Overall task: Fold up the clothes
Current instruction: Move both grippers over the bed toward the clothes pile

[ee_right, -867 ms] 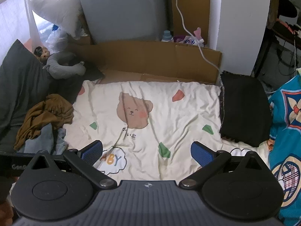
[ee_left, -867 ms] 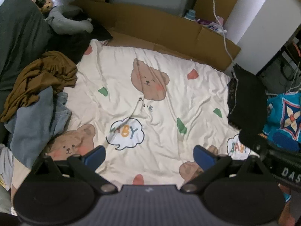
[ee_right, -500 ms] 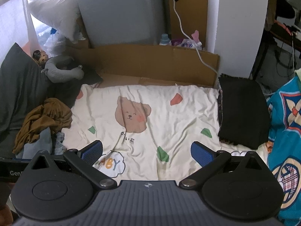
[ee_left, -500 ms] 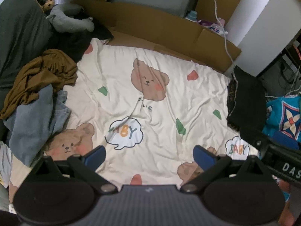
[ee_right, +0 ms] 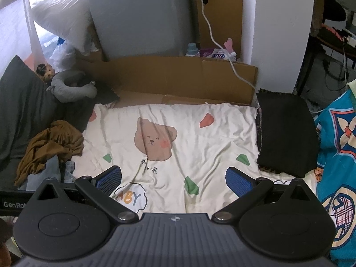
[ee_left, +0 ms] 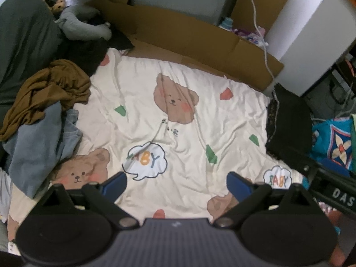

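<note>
Right now both my tools hang spread wide and empty above the bed: the left tool (ee_left: 176,183) and the right tool (ee_right: 173,178). The clothes sit heaped at the bed's left edge, a crumpled mustard-brown soft garment (ee_left: 46,93) on top of a slate-blue one (ee_left: 35,153). They look light and floppy, so I'd pinch a hem or shoulder seam, though I can't pick one out in that bundle. The cream bear-print sheet (ee_left: 178,146) gives open room mid-bed; a folded black cloth (ee_right: 284,133) bounds the right edge.
</note>
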Tool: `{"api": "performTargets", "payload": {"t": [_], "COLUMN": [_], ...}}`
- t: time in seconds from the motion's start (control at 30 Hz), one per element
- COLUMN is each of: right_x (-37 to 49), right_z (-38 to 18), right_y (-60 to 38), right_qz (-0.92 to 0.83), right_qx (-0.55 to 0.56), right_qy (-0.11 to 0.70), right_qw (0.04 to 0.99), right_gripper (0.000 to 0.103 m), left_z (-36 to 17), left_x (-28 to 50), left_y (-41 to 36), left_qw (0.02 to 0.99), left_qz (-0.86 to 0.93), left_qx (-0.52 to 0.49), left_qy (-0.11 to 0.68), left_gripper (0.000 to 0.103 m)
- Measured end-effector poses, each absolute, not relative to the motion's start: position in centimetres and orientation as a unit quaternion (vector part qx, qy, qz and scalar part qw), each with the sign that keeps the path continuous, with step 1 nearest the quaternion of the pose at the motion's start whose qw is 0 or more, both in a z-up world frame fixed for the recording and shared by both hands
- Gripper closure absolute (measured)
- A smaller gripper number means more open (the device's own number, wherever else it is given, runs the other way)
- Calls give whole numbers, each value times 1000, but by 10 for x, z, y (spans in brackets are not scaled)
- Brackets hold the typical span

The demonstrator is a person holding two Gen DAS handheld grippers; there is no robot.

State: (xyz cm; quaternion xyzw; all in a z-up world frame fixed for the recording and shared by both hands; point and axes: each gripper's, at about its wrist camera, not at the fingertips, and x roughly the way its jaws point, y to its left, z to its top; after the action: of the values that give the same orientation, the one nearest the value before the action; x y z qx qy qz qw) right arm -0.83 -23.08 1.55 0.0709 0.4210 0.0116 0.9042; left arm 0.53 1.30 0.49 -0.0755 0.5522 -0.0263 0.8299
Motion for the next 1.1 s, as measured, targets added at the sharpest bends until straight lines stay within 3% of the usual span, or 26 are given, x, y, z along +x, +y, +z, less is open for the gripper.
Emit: {"api": "performTargets", "payload": {"t": [1.1], "right_x": [-2], "right_z": [20], "right_y": [-234], "right_qz": [16], "right_qx": [90], "right_qy": [416], "right_qw": [905], "right_gripper": [0], "left_z": [5], "left_x": [10], "left_y": [11], "left_qw": [815], "left_qz": [-34], "left_qx": [-99], "left_qy": [569], "left_gripper": [4]}}
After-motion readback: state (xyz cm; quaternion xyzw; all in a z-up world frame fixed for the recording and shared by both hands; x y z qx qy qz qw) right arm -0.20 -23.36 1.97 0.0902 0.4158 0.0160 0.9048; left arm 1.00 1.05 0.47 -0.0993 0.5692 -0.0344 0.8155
